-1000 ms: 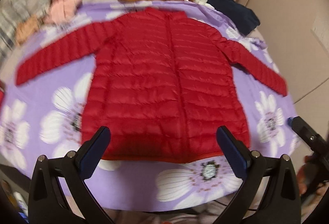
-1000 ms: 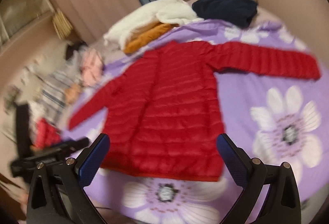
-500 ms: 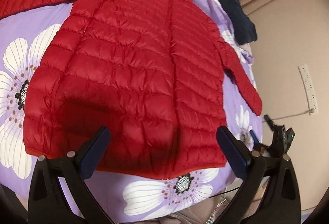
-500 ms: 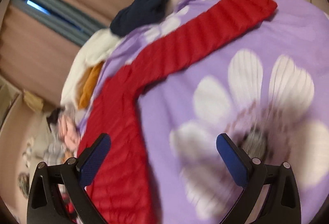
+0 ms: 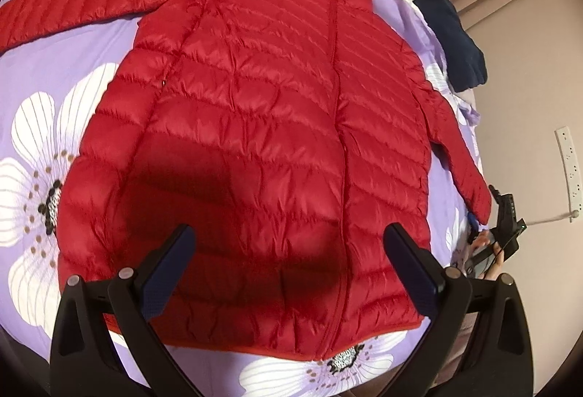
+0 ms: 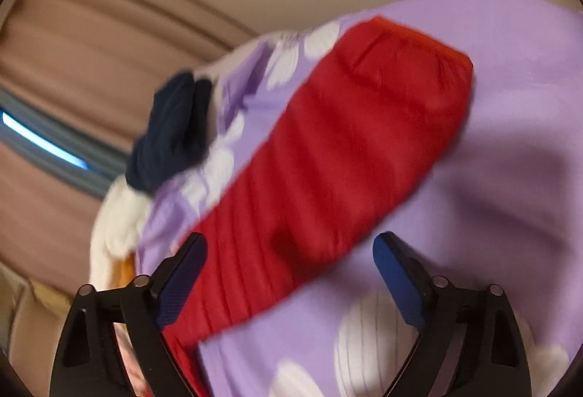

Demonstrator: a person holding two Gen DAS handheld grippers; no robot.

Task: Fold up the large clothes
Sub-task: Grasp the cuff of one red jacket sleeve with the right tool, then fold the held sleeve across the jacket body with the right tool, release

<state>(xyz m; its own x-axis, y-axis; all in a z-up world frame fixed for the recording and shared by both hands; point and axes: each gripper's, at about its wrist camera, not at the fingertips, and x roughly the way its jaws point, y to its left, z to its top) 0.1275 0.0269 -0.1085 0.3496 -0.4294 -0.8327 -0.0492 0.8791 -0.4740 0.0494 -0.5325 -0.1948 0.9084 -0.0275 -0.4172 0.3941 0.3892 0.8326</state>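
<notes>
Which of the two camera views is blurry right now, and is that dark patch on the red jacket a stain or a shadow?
Right wrist view: motion-blurred, the sleeve and bedsheet smeared. Left wrist view: sharp, though the fisheye bulges the jacket; the dark patch near the hem looks like a soft-edged shadow above the open left gripper, not a stain.

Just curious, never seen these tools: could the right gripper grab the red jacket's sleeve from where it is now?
Probably yes. The right gripper is open, the sleeve lies flat on the purple bedsheet directly ahead, nothing covering it.
</notes>
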